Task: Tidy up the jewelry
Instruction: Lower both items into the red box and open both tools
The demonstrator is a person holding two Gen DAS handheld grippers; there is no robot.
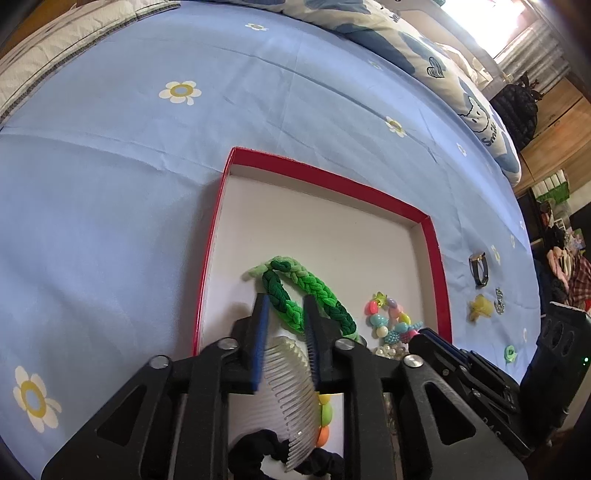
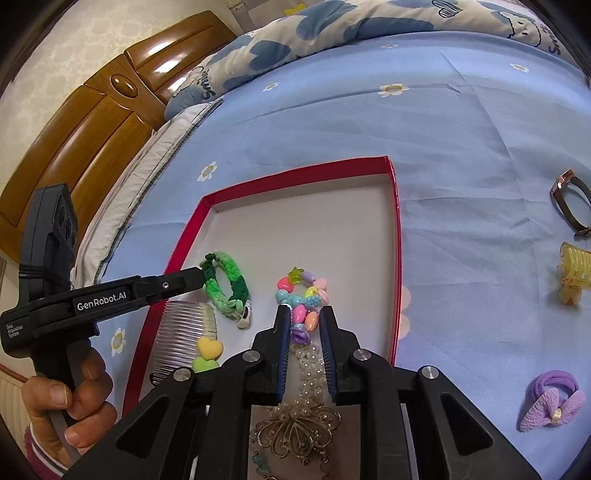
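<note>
A red-rimmed box (image 1: 436, 254) with a white floor lies on the blue bed sheet; it also shows in the right wrist view (image 2: 397, 236). Inside lie a green braided band (image 1: 310, 291) (image 2: 225, 280), a colourful bead bracelet (image 1: 391, 321) (image 2: 303, 295), a clear hair comb (image 1: 291, 391) (image 2: 181, 336), a pearl strand (image 2: 310, 373), a gold filigree clip (image 2: 299, 428) and a black scrunchie (image 1: 258, 454). My left gripper (image 1: 286, 306) is open over the comb and green band. My right gripper (image 2: 304, 314) is open above the beads and pearls.
Outside the box on the sheet lie a watch (image 2: 572, 206) (image 1: 480, 269), a yellow claw clip (image 2: 574, 273) (image 1: 480, 308), a purple bow hair tie (image 2: 552, 402), a small silver piece (image 1: 499, 301) and a green ring (image 1: 510, 354). A folded duvet (image 2: 332, 33) and wooden headboard (image 2: 92, 122) lie beyond.
</note>
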